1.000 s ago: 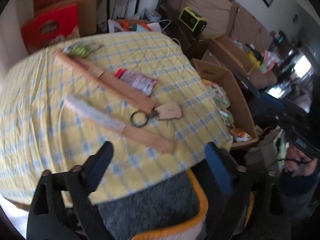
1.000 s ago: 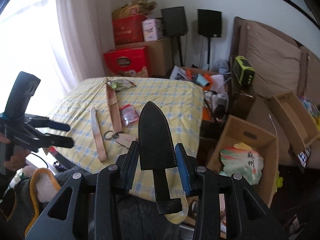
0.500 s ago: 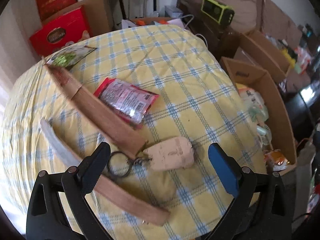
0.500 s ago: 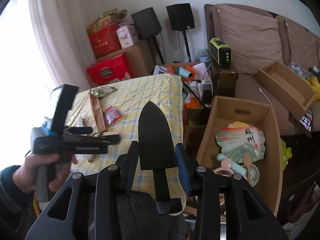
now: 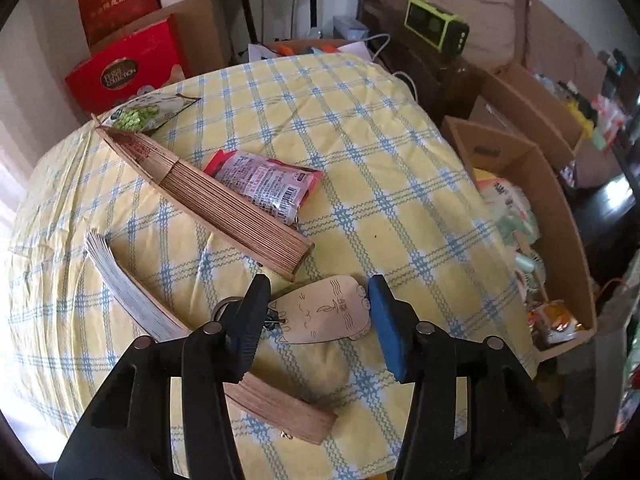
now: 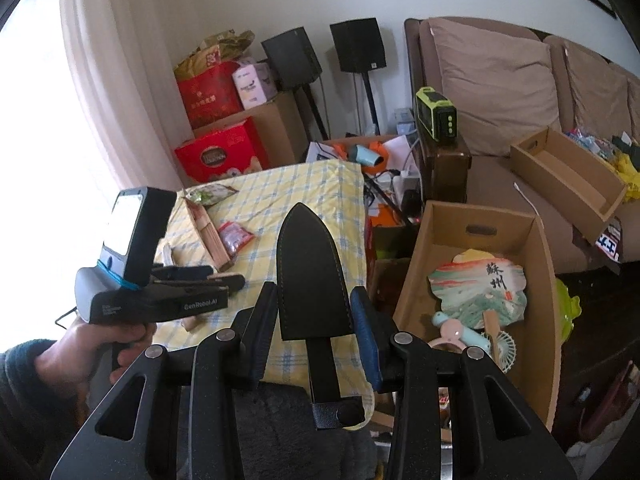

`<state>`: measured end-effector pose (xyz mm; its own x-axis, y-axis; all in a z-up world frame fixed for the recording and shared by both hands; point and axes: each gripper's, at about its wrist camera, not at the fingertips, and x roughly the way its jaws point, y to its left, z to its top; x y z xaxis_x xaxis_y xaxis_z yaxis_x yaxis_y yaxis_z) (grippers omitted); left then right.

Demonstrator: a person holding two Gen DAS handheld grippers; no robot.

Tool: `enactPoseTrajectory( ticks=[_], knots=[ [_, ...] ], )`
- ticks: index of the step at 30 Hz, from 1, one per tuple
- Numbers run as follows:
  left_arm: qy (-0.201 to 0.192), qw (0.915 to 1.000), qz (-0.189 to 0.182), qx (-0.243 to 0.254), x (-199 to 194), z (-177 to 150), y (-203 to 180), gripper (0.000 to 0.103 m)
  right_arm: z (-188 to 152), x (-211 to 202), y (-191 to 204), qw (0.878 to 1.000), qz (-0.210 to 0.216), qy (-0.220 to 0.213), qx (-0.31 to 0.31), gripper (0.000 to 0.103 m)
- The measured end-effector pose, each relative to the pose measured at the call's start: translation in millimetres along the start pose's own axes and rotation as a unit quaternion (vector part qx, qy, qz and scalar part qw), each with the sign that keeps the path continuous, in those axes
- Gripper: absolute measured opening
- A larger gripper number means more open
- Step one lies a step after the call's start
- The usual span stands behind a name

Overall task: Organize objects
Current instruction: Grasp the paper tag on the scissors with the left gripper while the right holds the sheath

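Observation:
A wooden cat-shaped key tag with a metal ring lies on the yellow checked tablecloth. My left gripper points down over it and its jaws are closing, with the tag between them and both pads touching its ends. In the right wrist view the left gripper is low over the table, held by a hand. My right gripper is shut on a black pointed leather sheath, which it holds up in the air off the table's near right corner.
Two folded wooden fans, a red snack packet and a green pea packet lie on the cloth. An open cardboard box to the table's right holds a painted fan and small hand fans. Red boxes, speakers and a sofa stand behind.
The left gripper came down and forward over the cat tag, and its jaws narrowed from wide open onto the tag. The right gripper shifted slightly, still holding the sheath.

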<state>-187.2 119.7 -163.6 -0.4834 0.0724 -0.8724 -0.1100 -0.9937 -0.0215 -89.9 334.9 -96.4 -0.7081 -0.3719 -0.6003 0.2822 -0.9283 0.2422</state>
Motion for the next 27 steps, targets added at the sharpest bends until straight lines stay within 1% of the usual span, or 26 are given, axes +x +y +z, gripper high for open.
enactPoseTrajectory(
  ticks=[2,6,9,11,15,21,25,27],
  knots=[
    [-0.013,0.9998,-0.009,-0.01,-9.6,2.9,4.5,0.047,1.2,-1.5,-0.9,1.0,-0.006,-0.002,-0.001,0.038],
    [-0.045,0.9983,-0.024,-0.028,-34.3,12.1,13.2,0.048,0.9,-4.2,-6.5,0.999,-0.04,-0.007,-0.005,0.038],
    [-0.067,0.9964,-0.031,-0.04,-52.6,19.6,16.7,0.048,-0.2,-5.8,-14.1,0.999,-0.046,-0.008,0.001,0.038],
    [-0.081,0.9953,-0.03,-0.044,-63.1,23.7,16.0,0.048,-1.6,-6.1,-19.3,0.999,-0.051,-0.008,0.004,0.038],
    [-0.103,0.9933,-0.033,-0.04,-80.5,31.5,7.1,0.048,-3.5,-8.6,-28.4,0.998,-0.059,-0.009,0.016,0.038],
    [-0.117,0.9911,-0.053,-0.035,-98.5,36.3,-6.7,0.048,-2.1,-14.2,-34.1,0.998,-0.064,-0.014,0.022,0.038],
    [-0.133,0.9897,-0.049,-0.02,-110.1,37.3,-18.4,0.047,-1.1,-17.9,-36.3,0.997,-0.066,-0.018,0.024,0.038],
    [-0.139,0.9887,-0.053,-0.017,-115.4,38.0,-23.0,0.047,-0.1,-21.0,-36.8,0.997,-0.067,-0.022,0.025,0.038]
  ],
)
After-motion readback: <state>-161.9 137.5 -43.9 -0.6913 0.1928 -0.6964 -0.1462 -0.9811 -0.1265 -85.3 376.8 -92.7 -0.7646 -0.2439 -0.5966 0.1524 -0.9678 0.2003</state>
